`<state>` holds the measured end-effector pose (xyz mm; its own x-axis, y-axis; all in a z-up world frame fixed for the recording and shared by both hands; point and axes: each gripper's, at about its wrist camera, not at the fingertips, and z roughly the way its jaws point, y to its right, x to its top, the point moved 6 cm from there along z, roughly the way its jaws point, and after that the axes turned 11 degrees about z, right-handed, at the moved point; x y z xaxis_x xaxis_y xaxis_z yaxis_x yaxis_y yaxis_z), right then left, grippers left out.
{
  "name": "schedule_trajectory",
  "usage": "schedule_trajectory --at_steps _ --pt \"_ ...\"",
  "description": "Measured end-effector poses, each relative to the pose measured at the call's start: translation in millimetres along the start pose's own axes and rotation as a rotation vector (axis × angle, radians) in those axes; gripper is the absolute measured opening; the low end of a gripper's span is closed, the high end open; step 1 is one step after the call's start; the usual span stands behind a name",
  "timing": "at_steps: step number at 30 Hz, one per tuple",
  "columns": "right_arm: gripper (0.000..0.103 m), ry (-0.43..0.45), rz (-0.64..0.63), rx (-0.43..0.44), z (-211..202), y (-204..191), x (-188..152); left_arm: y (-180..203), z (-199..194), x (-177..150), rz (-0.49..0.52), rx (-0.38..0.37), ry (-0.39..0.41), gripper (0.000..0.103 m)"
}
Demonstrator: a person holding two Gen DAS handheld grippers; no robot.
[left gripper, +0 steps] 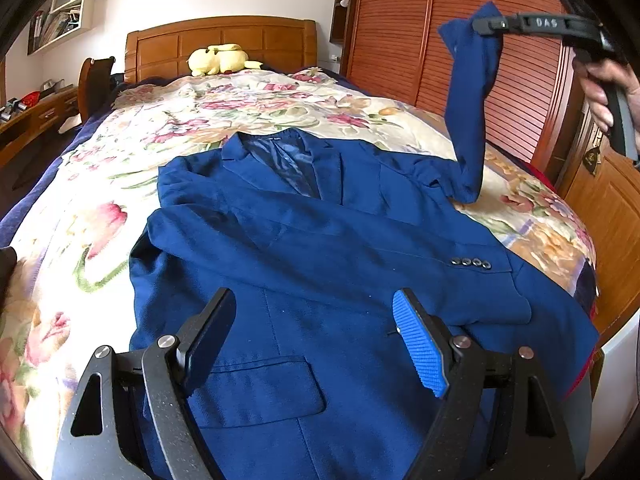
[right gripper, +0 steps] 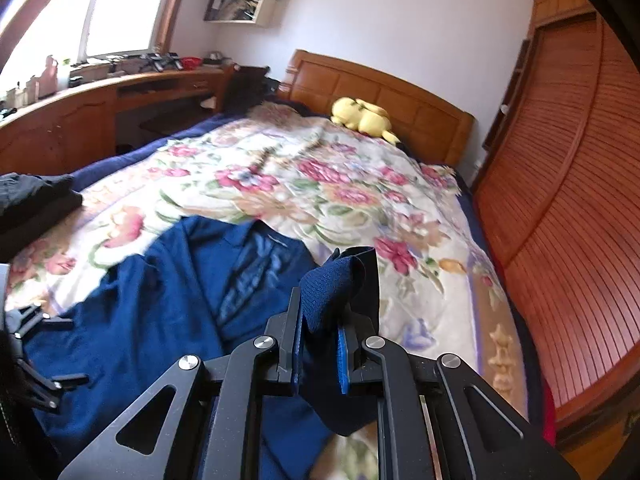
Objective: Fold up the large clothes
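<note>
A blue suit jacket [left gripper: 320, 264] lies face up on the floral bedspread [left gripper: 120, 200], collar toward the headboard. One sleeve is folded across its chest, cuff buttons [left gripper: 471, 263] showing. My left gripper [left gripper: 316, 320] is open and empty just above the jacket's lower front, near a flap pocket. My right gripper [right gripper: 320, 344] is shut on the cuff of the other sleeve [right gripper: 336, 284] and holds it high above the bed; in the left wrist view that sleeve [left gripper: 470, 112] hangs from the right gripper [left gripper: 484, 26] down to the shoulder.
A yellow plush toy [left gripper: 218, 60] lies by the wooden headboard [left gripper: 240, 40]. Folded dark clothes [right gripper: 32, 200] sit at the bed's left edge. A wooden desk [right gripper: 100, 100] stands left of the bed and a slatted wardrobe [right gripper: 580, 200] on the right.
</note>
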<state>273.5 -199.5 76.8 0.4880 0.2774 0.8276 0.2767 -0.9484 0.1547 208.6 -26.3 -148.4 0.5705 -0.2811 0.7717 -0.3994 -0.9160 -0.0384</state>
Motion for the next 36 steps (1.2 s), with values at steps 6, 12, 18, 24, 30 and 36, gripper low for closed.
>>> schedule_trajectory --at_steps 6,12,18,24,30,36 --pt "0.013 0.032 -0.03 0.08 -16 -29 2 -7 -3 -1 -0.012 0.01 0.006 0.082" --pt "0.013 0.054 -0.057 0.179 -34 -56 -2 -16 -10 -1 -0.018 0.03 0.019 0.082" --pt "0.014 -0.005 -0.05 0.288 -32 -72 -23 -30 -20 -6 -0.03 0.058 0.025 0.082" --pt "0.048 -0.096 -0.047 0.323 -14 -71 -54 -42 -32 -11 -0.05 0.078 0.04 0.082" --pt "0.053 -0.111 -0.032 0.314 5 -56 -74 -41 -38 -15 -0.034 0.1 0.049 0.082" --pt "0.054 -0.171 -0.008 0.24 55 -36 -117 -36 -37 -21 -0.008 0.105 0.036 0.082"
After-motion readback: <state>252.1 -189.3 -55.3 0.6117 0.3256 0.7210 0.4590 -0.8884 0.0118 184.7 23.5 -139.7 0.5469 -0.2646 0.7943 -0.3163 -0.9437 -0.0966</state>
